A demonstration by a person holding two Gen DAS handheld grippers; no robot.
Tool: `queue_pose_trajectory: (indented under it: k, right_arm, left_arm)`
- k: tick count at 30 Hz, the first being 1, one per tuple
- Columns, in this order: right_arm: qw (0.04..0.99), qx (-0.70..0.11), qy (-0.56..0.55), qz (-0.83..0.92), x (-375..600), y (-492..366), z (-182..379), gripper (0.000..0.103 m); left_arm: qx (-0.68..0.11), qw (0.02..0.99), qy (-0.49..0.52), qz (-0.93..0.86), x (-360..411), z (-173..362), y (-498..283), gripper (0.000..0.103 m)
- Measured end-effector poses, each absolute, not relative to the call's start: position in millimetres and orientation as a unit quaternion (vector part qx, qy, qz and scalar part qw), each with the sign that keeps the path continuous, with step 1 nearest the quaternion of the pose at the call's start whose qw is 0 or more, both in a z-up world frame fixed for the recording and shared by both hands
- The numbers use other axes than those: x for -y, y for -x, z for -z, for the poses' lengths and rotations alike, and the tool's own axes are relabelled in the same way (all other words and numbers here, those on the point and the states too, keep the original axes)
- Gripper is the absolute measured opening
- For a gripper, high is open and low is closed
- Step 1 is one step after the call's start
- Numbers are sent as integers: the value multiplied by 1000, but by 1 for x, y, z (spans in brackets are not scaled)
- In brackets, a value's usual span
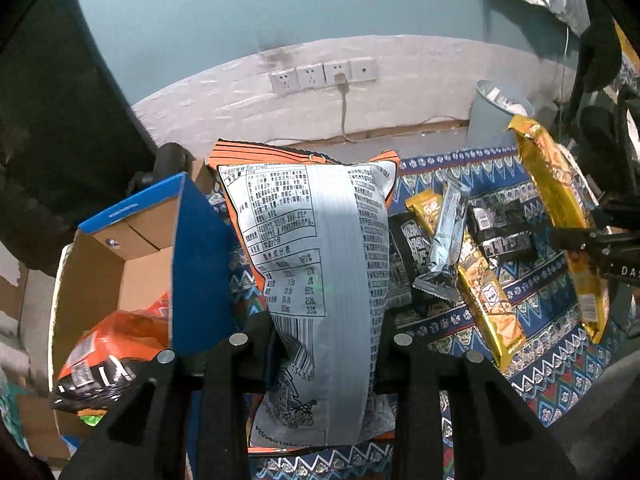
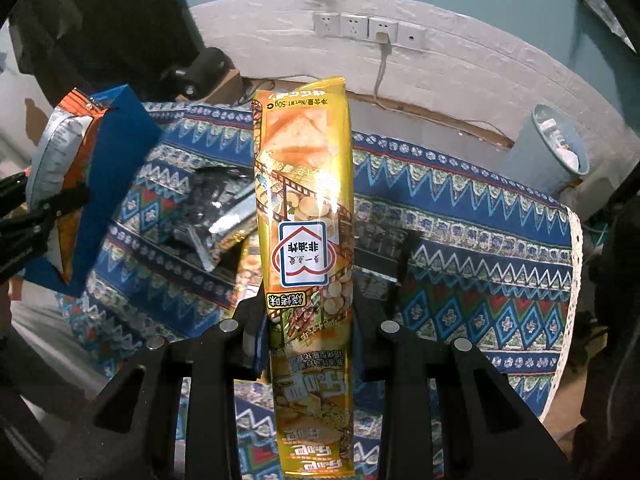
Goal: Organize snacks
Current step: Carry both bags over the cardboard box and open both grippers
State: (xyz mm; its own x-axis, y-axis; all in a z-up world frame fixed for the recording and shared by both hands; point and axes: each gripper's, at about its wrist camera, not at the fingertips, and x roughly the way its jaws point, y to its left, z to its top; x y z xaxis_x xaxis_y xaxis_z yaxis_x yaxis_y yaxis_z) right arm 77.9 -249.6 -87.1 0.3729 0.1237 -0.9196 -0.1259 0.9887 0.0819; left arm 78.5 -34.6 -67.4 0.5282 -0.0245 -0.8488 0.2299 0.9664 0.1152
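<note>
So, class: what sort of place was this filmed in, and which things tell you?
Probably a room in a home: a table under a patterned cloth, a row of wall sockets on a painted wall, and a grey waste bin beside the table.

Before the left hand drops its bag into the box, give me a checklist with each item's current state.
1. Left gripper holds the chip bag: ok, the fingers are shut on its lower part.
2. Right gripper holds the yellow snack pack: ok, gripped on both sides.
3. Cardboard box open: ok, flaps up, with an orange bag already inside.
4. Chip bag over the opening: not ok, it hangs to the right of the blue flap.
5. Room left in the box: cannot tell, much of the inside is hidden.
6. Right gripper out of the way: ok, it is off to the far right, above the patterned cloth.
</note>
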Motion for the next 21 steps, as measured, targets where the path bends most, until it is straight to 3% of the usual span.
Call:
queue_pose_trajectory:
  k: [21]
  right_arm:
    - [840, -527, 8, -131, 189, -90, 48, 29]
  left_arm:
    - [-431, 897, -92, 44, -10, 24, -57, 33]
